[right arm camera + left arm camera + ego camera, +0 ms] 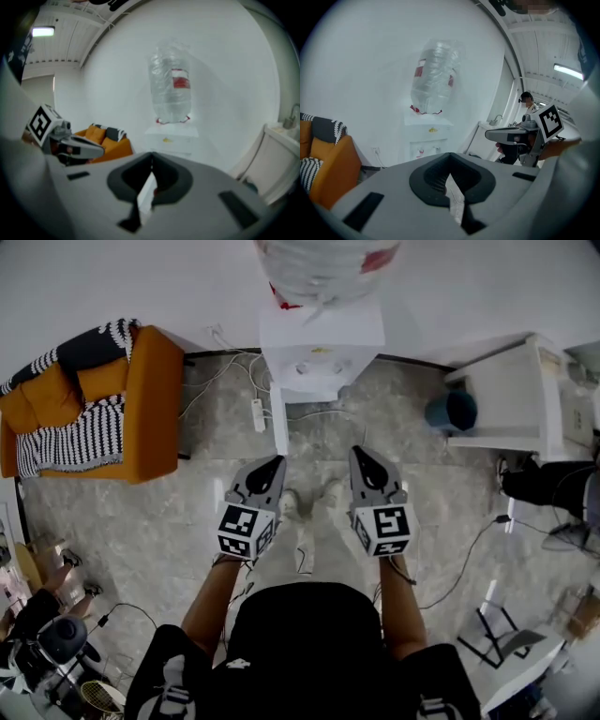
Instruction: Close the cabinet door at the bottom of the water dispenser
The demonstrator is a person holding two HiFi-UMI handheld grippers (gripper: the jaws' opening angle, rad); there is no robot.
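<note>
The white water dispenser (322, 343) stands against the far wall with a clear bottle (323, 268) on top. Its bottom cabinet door (278, 423) stands open, swung out toward me on the dispenser's left side. My left gripper (277, 463) is shut and empty, its tip just short of the door's outer edge. My right gripper (361, 456) is also shut and empty, in front of the dispenser's right side. In the left gripper view the shut jaws meet at the gripper's (450, 158) tip below the dispenser (429, 136). In the right gripper view the gripper (151, 158) points at the dispenser (171, 138).
An orange sofa (103, 409) with a striped blanket stands at the left. A power strip (258, 413) and cables lie on the floor beside the dispenser. A white table (511, 395) with a teal container (452, 411) stands at the right. The person's shoes sit between the grippers.
</note>
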